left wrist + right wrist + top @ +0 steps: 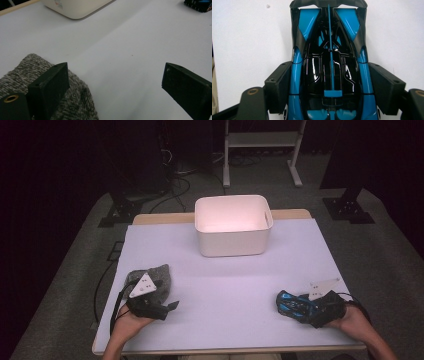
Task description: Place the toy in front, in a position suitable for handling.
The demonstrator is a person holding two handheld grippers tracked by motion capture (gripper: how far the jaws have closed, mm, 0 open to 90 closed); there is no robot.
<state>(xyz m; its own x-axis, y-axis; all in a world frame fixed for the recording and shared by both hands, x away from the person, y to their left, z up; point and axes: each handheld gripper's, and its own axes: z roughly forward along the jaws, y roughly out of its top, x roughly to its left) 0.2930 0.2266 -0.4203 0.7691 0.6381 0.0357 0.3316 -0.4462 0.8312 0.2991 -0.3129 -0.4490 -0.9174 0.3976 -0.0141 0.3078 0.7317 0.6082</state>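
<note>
Blue and black, the toy car sits on the white table near its front right corner, nose pointing away from the right gripper, whose jaws stand one on each flank of the car's body. The pads look to be touching or all but touching the sides, yet the car still rests on the table, so I cannot say a firm grip is made. In the high view the same car lies just in front of the right hand, well apart from the white bin at the far middle of the table. The left gripper has its jaws wide apart with nothing between them; one jaw rests beside a grey knitted cloth at the front left of the table. The likely job is lifting the car and carrying it to the bin. The main risk is the car's shape: its glossy sides curve and taper, so pads pressing on them may slide forward or upward and squeeze the car out as the hand rises. The jaws sit toward the car's rear, so the nose could droop and twist loose on the way. A half-made grip lifted too soon would drop it back, and its wheels could let it roll off the near edge.
</note>
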